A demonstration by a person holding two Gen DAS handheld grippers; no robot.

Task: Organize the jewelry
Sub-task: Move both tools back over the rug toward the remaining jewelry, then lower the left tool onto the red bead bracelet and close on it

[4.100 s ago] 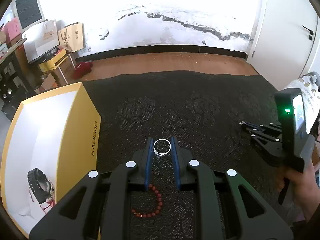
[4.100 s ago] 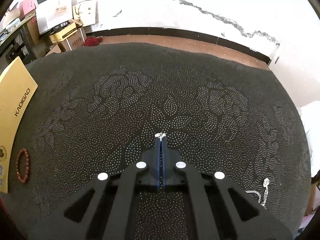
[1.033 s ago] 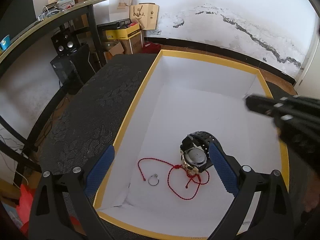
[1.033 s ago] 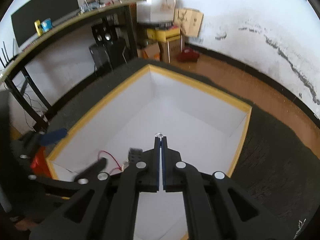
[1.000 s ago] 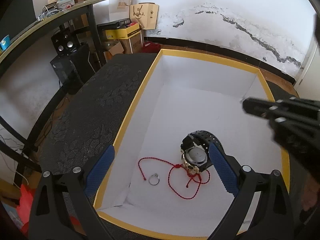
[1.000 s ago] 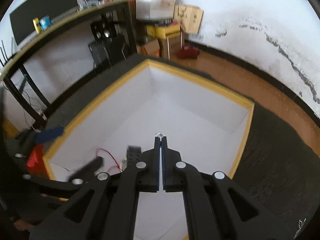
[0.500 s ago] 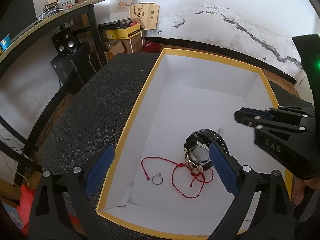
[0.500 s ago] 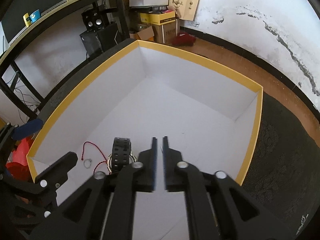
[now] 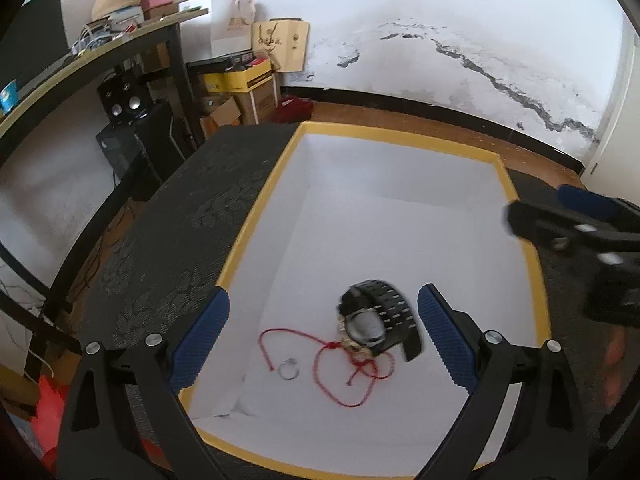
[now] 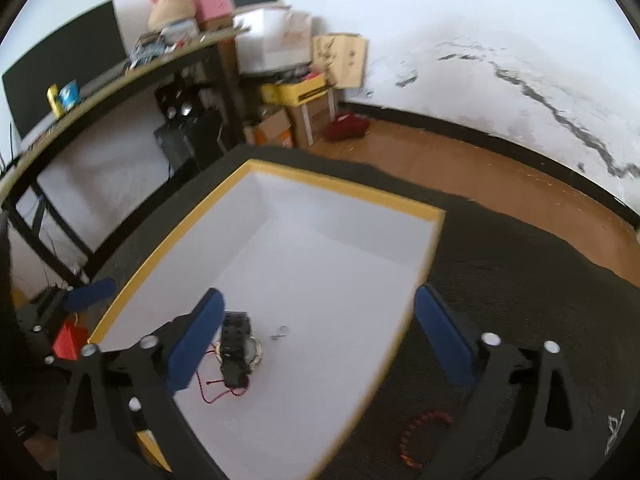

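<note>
Sorting jewelry into the yellow-rimmed box [image 9: 400, 136], both grippers empty.

Left gripper [image 9: 322, 340] hangs spread wide over the box at lower centre; right gripper [image 10: 316, 338] has nothing between its jaws as they open above a small silver piece [image 10: 280, 333]. Watch [image 9: 374, 324], red cord [image 9: 344, 364] and ring [image 9: 289, 370] lie inside, likely gathered for storage; a bead bracelet [image 10: 424, 434] waits on the dark cloth [image 10: 520, 280], lower right. No writing is legible.

Bright daylight; motion blur; fisheye warp
</note>
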